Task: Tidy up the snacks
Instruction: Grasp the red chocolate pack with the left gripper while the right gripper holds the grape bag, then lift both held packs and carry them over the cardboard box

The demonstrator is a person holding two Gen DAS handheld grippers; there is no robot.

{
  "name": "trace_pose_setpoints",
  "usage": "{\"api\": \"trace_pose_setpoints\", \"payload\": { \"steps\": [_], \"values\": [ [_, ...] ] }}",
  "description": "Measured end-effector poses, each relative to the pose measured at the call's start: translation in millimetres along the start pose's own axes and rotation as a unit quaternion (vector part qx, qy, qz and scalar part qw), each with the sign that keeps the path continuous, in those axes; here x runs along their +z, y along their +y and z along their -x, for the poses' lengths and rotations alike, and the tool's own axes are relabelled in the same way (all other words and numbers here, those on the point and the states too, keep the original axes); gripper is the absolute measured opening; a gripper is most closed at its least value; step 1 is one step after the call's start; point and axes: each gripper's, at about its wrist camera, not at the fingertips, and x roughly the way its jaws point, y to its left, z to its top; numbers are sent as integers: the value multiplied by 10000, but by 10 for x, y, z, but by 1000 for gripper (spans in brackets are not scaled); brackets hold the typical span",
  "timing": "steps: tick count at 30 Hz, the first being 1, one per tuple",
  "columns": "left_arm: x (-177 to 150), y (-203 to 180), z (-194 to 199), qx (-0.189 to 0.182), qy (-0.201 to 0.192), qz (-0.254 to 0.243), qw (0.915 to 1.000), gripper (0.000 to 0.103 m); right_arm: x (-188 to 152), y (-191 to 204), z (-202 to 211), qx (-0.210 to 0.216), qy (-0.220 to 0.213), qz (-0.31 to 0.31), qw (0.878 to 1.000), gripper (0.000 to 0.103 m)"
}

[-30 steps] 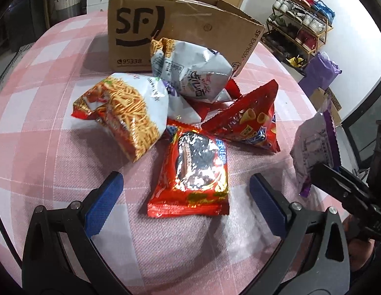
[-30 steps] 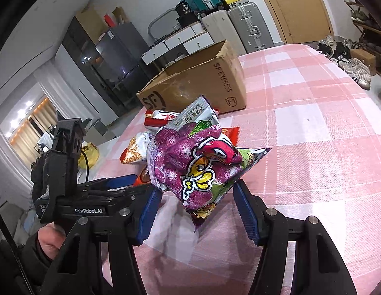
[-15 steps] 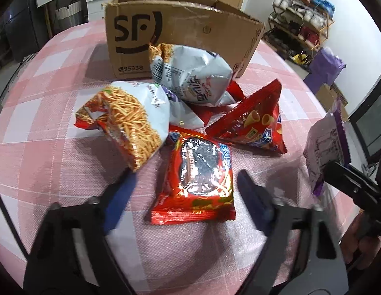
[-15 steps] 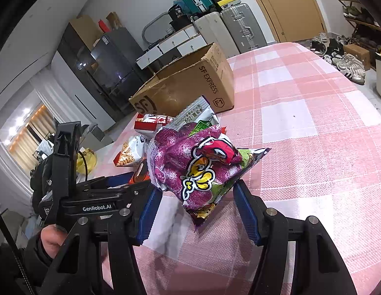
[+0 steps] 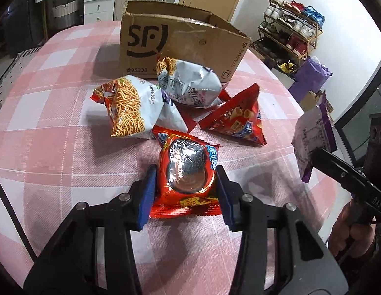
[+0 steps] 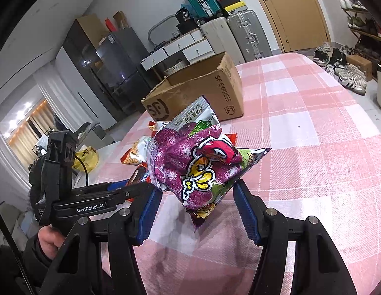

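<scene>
This is looking like a lived-in home. A shoe rack [image 5: 292, 30] is standing at the upper right of the left wrist view, loaded with sneakers. In the right wrist view, suitcases [image 6: 236, 36] are sitting beside a wooden door [image 6: 287, 9] at the top (one teal case lying on top), white drawers [image 6: 180, 49] are lining the wall, and a pink checked tablecloth [image 6: 313, 127] is covering the table.

Pink-and-white checked table [image 5: 55, 127] carries: cardboard box [image 5: 180, 41] at 12 o'clock; noodle-snack bag [image 5: 126, 105], silver bag [image 5: 190, 86], red cone-snack bag [image 5: 237, 120] centrally.
</scene>
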Motion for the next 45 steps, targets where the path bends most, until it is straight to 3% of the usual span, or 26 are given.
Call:
{"api": "trace_pose_setpoints", "payload": {
  "steps": [10, 19, 28, 45],
  "values": [
    [-93, 83, 444, -116, -293, -23, 9995, 43, 49, 139, 28, 29, -29, 160, 9999, 61],
    [19, 136, 740, 23, -437, -70, 9990, 43, 160, 240, 44, 134, -91, 297, 9994, 61],
    [436, 332, 1203, 188, -1028, -102, 9945, 43, 477, 368, 2, 179, -191, 539, 9982, 61],
    [1444, 451, 1413, 193, -1136, -494, 9921, 43, 1433, 617, -198, 281, -434, 1215, 9912, 61]
  ]
}}
